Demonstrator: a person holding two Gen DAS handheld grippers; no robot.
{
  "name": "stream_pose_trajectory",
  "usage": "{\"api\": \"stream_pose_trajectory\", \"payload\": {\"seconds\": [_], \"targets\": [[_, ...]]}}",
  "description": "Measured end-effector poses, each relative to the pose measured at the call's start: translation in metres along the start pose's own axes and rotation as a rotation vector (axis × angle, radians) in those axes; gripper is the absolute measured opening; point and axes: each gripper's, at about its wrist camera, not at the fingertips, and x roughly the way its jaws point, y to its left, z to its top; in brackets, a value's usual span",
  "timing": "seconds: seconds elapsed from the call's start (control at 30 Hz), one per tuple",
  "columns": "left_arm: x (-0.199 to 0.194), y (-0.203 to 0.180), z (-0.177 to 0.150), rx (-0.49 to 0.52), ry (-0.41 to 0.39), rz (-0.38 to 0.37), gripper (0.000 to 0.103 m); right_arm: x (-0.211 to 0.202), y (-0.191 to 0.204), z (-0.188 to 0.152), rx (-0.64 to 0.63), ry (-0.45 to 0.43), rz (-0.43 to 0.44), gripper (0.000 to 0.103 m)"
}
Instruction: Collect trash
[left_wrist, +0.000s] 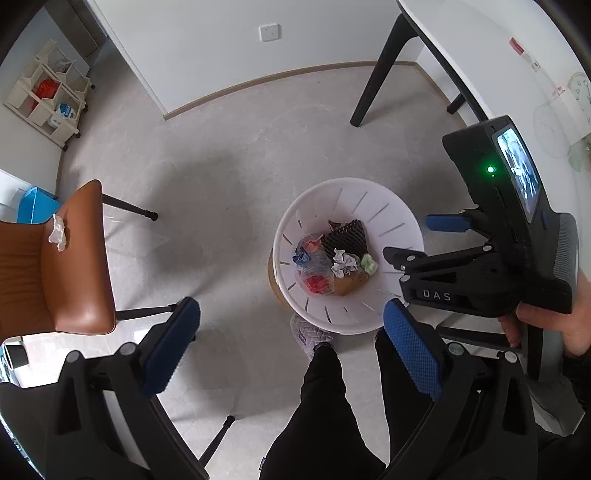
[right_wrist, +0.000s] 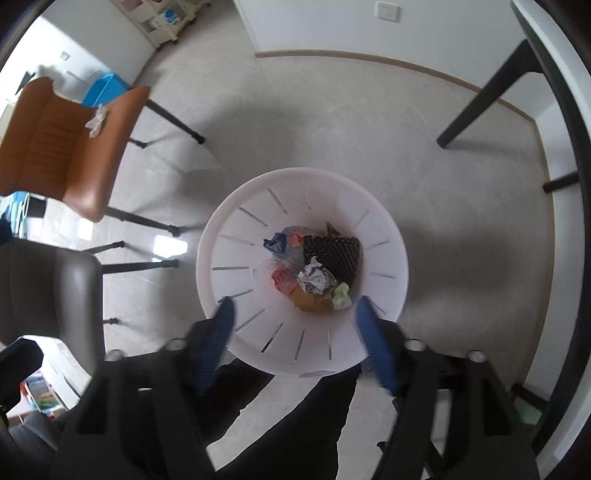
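Left wrist view: we found white bin (left_wrist: 402, 206) at frame centre holding mixed trash (left_wrist: 332, 258). Crumpled tissue (left_wrist: 58, 232) lay uncollected on orange chair (left_wrist: 74, 280), left of frame. We judged task mostly done, tissue remaining. Left gripper (left_wrist: 291, 347) fingers spread, empty; right gripper (right_wrist: 295, 343) likewise, over bin. Pale floor (left_wrist: 229, 147), dark-legged table (left_wrist: 436, 33) upper right.

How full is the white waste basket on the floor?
Partly filled: crumpled paper and other scraps cover the bottom of the white waste basket, with its slotted walls bare above.
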Motion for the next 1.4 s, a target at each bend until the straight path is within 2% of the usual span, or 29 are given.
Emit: {"api": "stream_pose_trajectory", "payload": {"seconds": [0.07, 0.17, 0.27, 0.5, 0.7, 0.97, 1.13, 1.27, 1.4], "targets": [[-0.004, 0.001, 0.002, -0.008, -0.016, -0.006, 0.095, -0.01, -0.004, 0.001, 0.017, -0.022, -0.005, 0.089], [-0.017, 0.002, 0.006, -0.024, -0.045, -0.002, 0.095, -0.04, -0.011, -0.001, 0.047, -0.066, -0.027, 0.095], [-0.04, 0.001, 0.013, -0.046, -0.102, -0.013, 0.095, -0.088, -0.017, -0.004, 0.072, -0.149, -0.036, 0.1], [-0.097, -0.004, 0.026, -0.143, -0.238, 0.027, 0.095, -0.182, -0.026, -0.012, 0.029, -0.319, -0.067, 0.1], [-0.133, -0.016, 0.026, -0.282, -0.309, 0.066, 0.095, -0.217, -0.037, -0.015, -0.069, -0.372, -0.07, 0.1], [-0.188, -0.032, 0.023, -0.42, -0.44, 0.219, 0.095, -0.256, -0.039, -0.011, -0.181, -0.464, -0.015, 0.1], [-0.253, -0.034, 0.027, -0.496, -0.578, 0.298, 0.095, -0.31, -0.028, 0.002, -0.268, -0.599, 0.011, 0.1], [-0.296, -0.035, 0.027, -0.575, -0.661, 0.322, 0.095, -0.355, -0.022, 0.004, -0.3, -0.708, 0.029, 0.1], [-0.322, -0.037, 0.027, -0.625, -0.713, 0.332, 0.095, -0.382, -0.025, 0.001, -0.317, -0.78, 0.051, 0.1]]}}
